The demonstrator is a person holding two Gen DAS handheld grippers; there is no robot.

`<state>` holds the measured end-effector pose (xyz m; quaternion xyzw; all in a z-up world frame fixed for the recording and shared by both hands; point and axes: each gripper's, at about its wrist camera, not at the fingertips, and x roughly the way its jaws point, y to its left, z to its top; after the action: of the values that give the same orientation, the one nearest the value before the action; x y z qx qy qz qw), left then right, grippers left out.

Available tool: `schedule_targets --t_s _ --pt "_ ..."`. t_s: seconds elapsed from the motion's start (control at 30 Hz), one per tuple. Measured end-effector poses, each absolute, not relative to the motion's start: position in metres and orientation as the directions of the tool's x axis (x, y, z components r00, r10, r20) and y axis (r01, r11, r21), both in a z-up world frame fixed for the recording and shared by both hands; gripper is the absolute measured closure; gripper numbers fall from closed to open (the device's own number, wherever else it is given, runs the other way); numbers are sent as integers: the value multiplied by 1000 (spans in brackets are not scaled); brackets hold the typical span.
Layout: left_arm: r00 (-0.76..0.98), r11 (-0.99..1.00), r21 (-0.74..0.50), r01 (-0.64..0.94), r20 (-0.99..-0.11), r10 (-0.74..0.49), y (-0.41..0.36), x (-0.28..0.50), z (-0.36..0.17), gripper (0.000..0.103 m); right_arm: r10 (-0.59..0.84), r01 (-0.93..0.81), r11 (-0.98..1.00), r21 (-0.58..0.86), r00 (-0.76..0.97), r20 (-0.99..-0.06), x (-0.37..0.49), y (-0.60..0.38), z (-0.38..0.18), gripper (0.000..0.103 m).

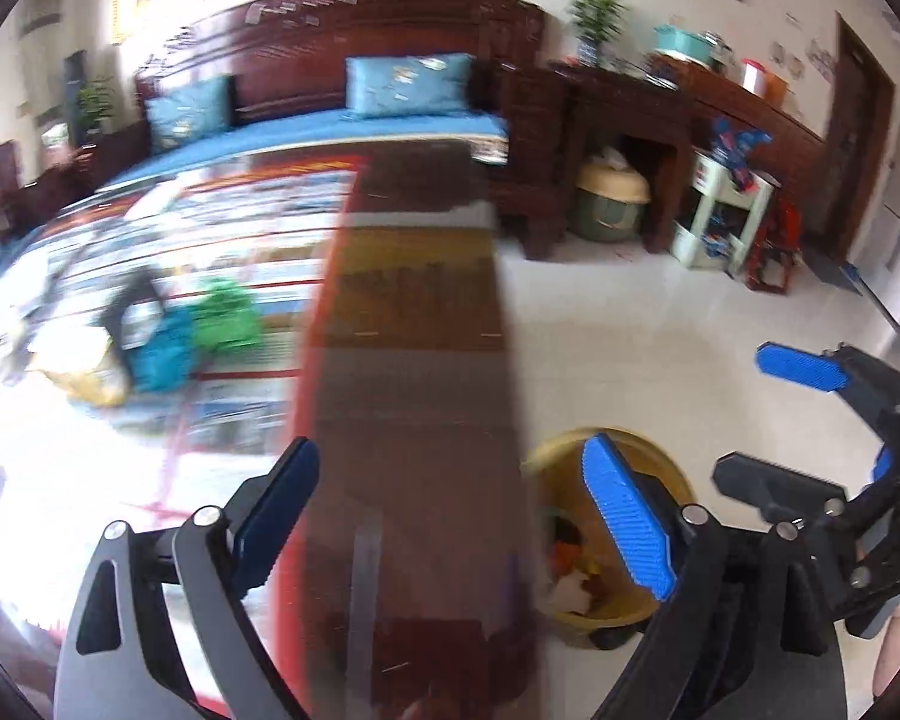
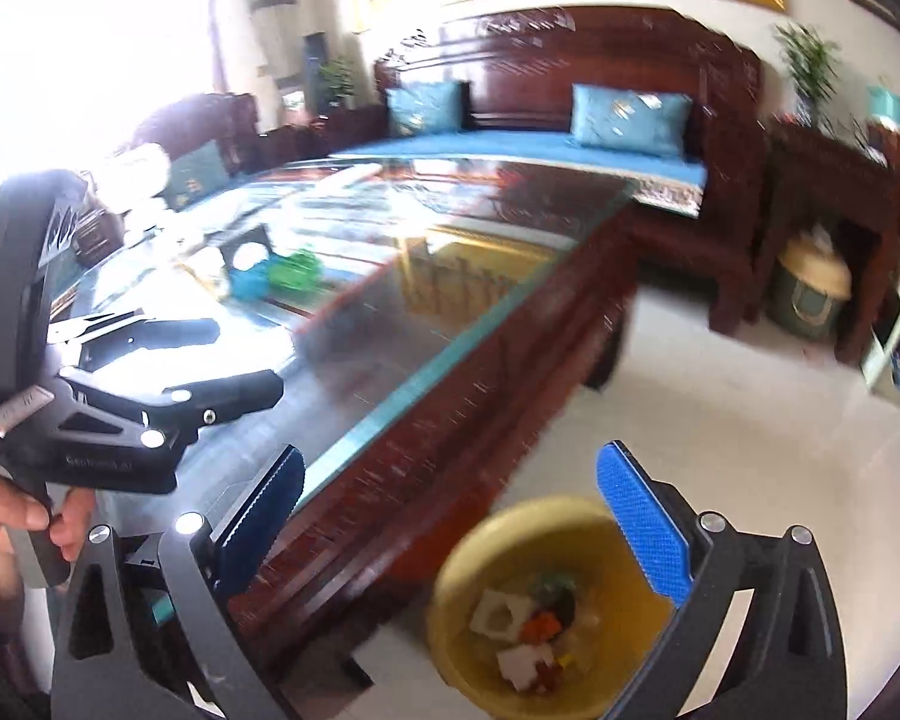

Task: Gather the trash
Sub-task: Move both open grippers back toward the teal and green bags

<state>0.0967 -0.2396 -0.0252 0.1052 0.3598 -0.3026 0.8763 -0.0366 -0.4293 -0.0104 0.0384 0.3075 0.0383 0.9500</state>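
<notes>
A yellow waste bin (image 2: 498, 528) stands on the tiled floor by the table's near corner, with paper scraps and orange and dark bits of trash (image 2: 534, 618) inside. My right gripper (image 2: 456, 516) hangs above it, open, nothing between its blue pads. My left gripper (image 1: 450, 516) is open and empty too, over the table's edge, with the bin (image 1: 606, 615) behind its right finger. On the glass-topped wooden table (image 1: 408, 360) lie a green crumpled wrapper (image 1: 228, 318), a teal one (image 1: 162, 354) and a yellowish one (image 1: 84, 378), all blurred. Each gripper shows in the other's view: the right (image 1: 774, 420), the left (image 2: 234, 360).
A carved wooden sofa (image 2: 570, 144) with blue cushions stands behind the table. To the right are dark side tables, a green-and-cream lidded bin (image 1: 609, 198) under one, and a white shelf unit (image 1: 720, 210). Pale tiled floor (image 1: 630, 330) stretches right of the table.
</notes>
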Motion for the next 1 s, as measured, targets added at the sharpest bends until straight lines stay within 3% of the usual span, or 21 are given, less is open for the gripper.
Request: schedule_targets --t_s 0.27,0.43,0.63,1.0 --pt "663 898 -45 437 -659 -355 -133 118 -11 4 169 -158 985 67 834 -525 0 -350 17 8" --pt "704 938 -62 340 -645 -297 -85 135 -6 4 211 -195 977 87 809 -549 32 -319 20 8" --pt "727 954 -63 294 -633 -266 -66 158 -3 4 265 -214 964 156 777 -570 77 -306 13 8" --pt "700 957 -106 271 -660 -271 -76 220 -26 4 153 -175 984 36 721 -676 178 -297 -16 10"
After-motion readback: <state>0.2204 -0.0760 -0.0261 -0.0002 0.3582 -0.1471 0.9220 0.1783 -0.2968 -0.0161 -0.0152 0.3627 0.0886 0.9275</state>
